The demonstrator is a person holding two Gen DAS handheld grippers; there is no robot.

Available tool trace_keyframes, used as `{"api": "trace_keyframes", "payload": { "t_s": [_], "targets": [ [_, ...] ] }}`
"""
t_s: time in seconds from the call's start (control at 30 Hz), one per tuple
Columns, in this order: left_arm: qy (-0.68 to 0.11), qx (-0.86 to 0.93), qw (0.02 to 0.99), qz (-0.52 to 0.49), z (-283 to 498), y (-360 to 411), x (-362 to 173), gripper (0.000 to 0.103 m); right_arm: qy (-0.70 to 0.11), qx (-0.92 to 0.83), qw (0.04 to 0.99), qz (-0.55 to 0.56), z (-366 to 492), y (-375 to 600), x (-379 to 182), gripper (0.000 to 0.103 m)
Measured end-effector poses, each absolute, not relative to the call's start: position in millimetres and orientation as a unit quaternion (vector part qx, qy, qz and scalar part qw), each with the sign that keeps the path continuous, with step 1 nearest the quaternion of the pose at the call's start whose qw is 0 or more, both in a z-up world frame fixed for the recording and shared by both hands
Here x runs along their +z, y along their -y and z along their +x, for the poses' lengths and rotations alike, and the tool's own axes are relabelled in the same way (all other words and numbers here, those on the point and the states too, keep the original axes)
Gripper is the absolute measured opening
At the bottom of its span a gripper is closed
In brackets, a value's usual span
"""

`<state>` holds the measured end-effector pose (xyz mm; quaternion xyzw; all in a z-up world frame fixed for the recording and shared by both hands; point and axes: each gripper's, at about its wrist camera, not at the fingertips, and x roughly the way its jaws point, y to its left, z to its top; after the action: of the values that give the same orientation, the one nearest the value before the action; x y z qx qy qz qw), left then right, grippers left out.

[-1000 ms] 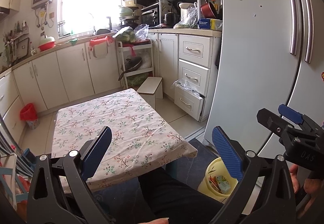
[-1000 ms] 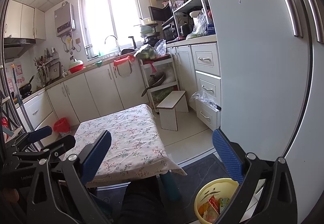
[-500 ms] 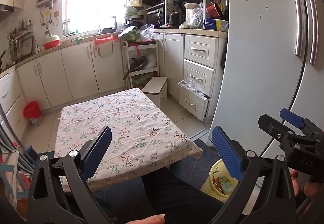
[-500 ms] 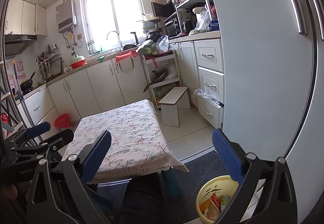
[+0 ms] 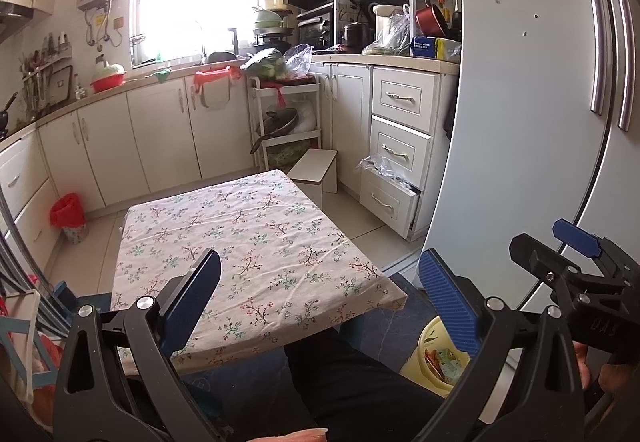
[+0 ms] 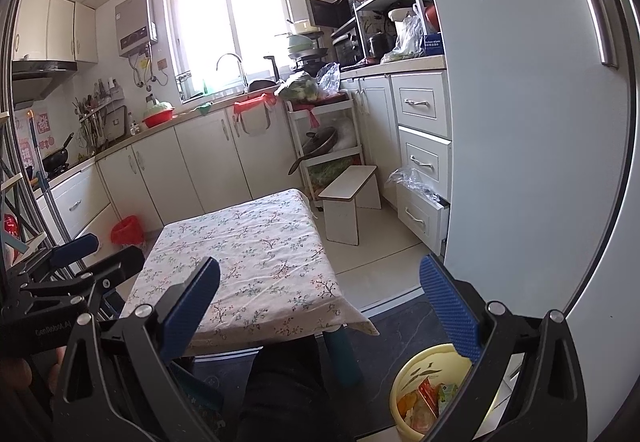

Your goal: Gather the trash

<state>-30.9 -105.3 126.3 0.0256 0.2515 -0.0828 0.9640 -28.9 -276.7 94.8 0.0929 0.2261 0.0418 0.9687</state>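
A yellow bin (image 6: 420, 374) stands on the dark floor at the lower right, with colourful wrappers (image 6: 424, 398) inside; the left wrist view shows the same yellow bin (image 5: 424, 354) behind a blue finger. A low table with a flowered cloth (image 5: 248, 242) fills the middle, and nothing lies on its cloth (image 6: 256, 262). My left gripper (image 5: 320, 298) hangs open above the table's near edge with nothing between its fingers. My right gripper (image 6: 320, 298) is open too, also holding nothing, and shows in the left wrist view (image 5: 576, 254).
A tall fridge (image 5: 520, 122) stands at the right. A red-bagged bin (image 5: 69, 216) sits by the far cabinets, and a white stool (image 6: 348, 202) beyond the table. One low drawer (image 5: 390, 198) is pulled out. The person's dark-trousered leg (image 5: 352, 386) is below the table.
Both views have tilted upward and pulled back slightly, so the table and bin sit lower in frame. Both grippers stay open and hold nothing.
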Motion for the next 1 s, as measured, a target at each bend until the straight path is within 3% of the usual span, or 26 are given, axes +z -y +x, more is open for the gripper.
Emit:
{"api": "trace_keyframes", "payload": {
  "t_s": [1.0],
  "targets": [
    [-0.252,-0.058,0.966,0.017,-27,87,124,0.095,-0.238,0.060,0.966,0.083,-15,264,88,0.096]
  ]
}}
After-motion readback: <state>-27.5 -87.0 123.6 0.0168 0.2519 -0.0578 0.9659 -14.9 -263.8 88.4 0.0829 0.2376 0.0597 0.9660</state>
